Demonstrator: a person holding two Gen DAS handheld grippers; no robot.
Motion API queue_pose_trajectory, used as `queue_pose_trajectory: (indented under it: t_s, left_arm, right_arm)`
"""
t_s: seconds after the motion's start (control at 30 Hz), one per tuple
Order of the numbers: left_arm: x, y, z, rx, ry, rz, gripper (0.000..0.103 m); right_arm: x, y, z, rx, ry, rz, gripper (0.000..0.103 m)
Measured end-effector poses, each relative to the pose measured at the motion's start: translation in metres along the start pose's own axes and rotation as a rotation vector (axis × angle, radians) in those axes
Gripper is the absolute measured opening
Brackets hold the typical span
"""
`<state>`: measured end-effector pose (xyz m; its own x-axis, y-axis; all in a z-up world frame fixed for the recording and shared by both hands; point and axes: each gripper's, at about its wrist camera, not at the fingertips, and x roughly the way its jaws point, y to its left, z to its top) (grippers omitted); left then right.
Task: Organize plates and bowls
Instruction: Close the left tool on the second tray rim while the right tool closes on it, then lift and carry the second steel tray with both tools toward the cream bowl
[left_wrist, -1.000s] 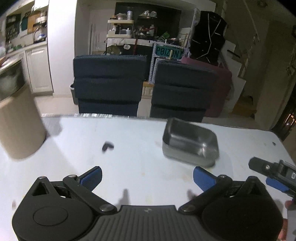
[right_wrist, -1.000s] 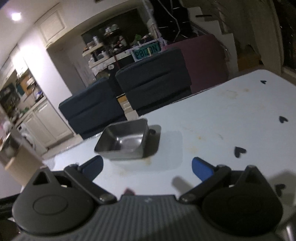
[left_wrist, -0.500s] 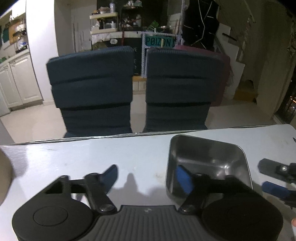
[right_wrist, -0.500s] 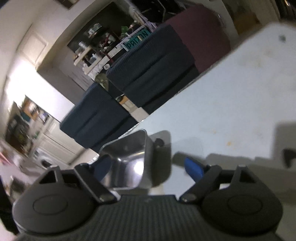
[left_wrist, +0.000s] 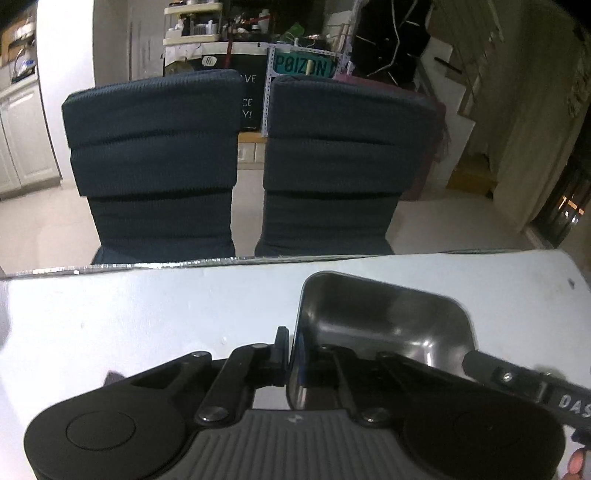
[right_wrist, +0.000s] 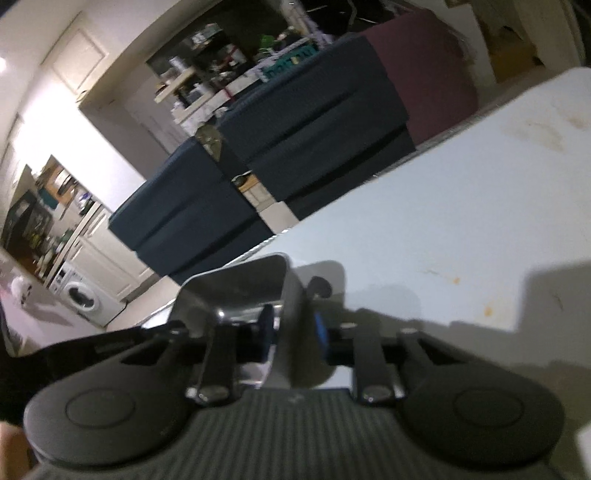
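Steel bowl on white table, near far edge, in front of two blue chairs. My L tongs just closed, clamping bowl's left wall. My R tongs just closed, clamping its right wall.

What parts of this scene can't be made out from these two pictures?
- Near end of the square stainless-steel bowl: left wrist view, hidden behind the left tool.
- Bowl's underside: both views, so whether it rests on the white table is unclear.
- Right tool's inner pad: right wrist view, dark and blurred.
- Shelf clutter behind the dark blue chairs: too small.
- The person: only a fingertip at the left view's edge.
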<state>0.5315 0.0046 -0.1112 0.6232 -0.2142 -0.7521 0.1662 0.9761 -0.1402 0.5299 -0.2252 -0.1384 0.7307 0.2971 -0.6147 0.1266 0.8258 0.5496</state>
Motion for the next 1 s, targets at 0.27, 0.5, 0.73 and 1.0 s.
queue_pose_trajectory:
  t_s: [0.27, 0.5, 0.73, 1.0]
  left_arm:
    - [-0.060, -0.005, -0.010, -0.041, -0.055, -0.031, 0.003]
    - [-0.131, -0.023, -0.041, -0.059, -0.085, -0.057, 0.003]
    - [-0.198, -0.049, -0.077, -0.046, -0.110, -0.087, 0.004]
    - [-0.260, -0.075, -0.130, -0.046, -0.147, -0.139, 0.006]
  right_arm:
    - [-0.026, 0.014, 0.002, -0.067, 0.021, -0.009, 0.006]
    - [-0.085, 0.029, -0.008, -0.151, 0.034, -0.008, 0.005]
    - [-0.164, 0.022, -0.028, -0.177, 0.020, 0.014, 0.004]
    - [-0.246, 0.004, -0.059, -0.224, 0.016, 0.054, 0.005]
